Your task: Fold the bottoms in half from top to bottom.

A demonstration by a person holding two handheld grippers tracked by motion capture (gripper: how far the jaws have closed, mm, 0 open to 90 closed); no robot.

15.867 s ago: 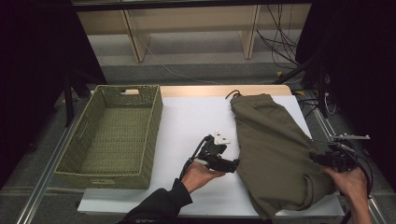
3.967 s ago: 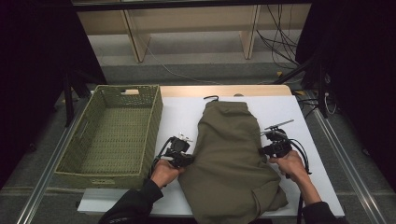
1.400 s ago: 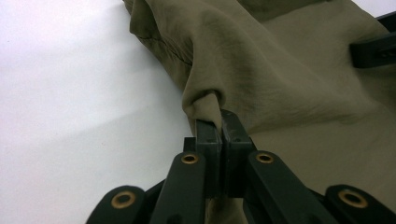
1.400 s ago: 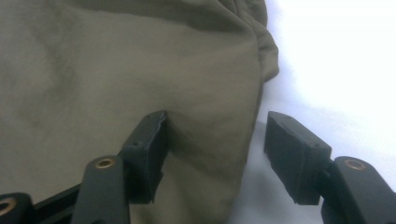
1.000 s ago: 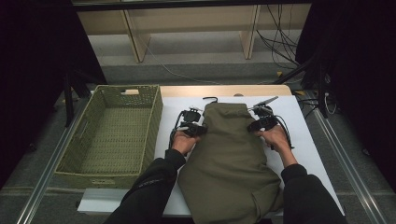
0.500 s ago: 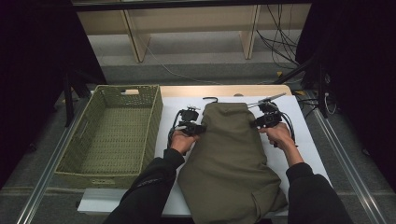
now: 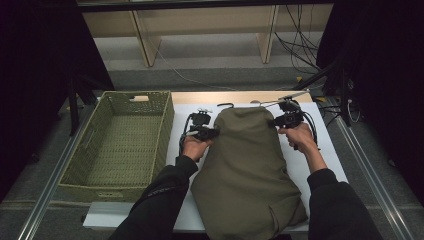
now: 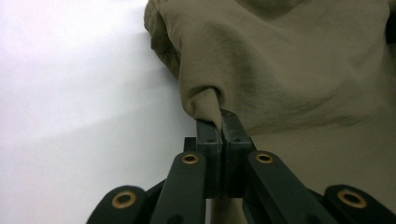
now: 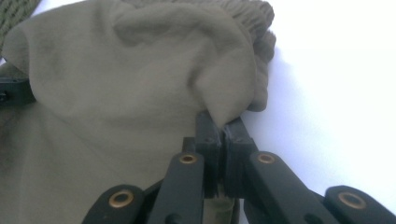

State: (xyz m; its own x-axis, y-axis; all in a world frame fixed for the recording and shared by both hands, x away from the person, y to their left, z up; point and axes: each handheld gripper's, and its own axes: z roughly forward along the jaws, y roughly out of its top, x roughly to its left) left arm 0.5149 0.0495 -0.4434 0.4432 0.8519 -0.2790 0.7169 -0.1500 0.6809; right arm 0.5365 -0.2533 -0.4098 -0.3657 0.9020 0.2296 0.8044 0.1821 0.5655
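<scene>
1. High view: olive garment [image 7: 247,172] lies lengthwise on the white table [image 7: 325,150], from centre frame down to the bottom edge. Left gripper [image 7: 209,133] sits at the garment's upper left edge, right gripper [image 7: 278,121] at its upper right edge. Woven basket [image 7: 122,142] stands at frame left, nothing in it.

2. Left gripper view: jaws clenched on a pinched fold of cloth, centre frame; fabric spreads to the upper right, bare table at left.

3. Right gripper view: jaws clamped on a small peak of cloth, centre frame; the jaws have just been closing, with fabric between them. Ribbed hem [image 9: 252,14] at top, table at right.

4. Risk, judged: both bites are thin, taken near the edge. A lift or fold could pull a pinch free, dropping that corner. Uneven hand heights would skew the fold; loose cloth could drag and bunch at the bottom end.
</scene>
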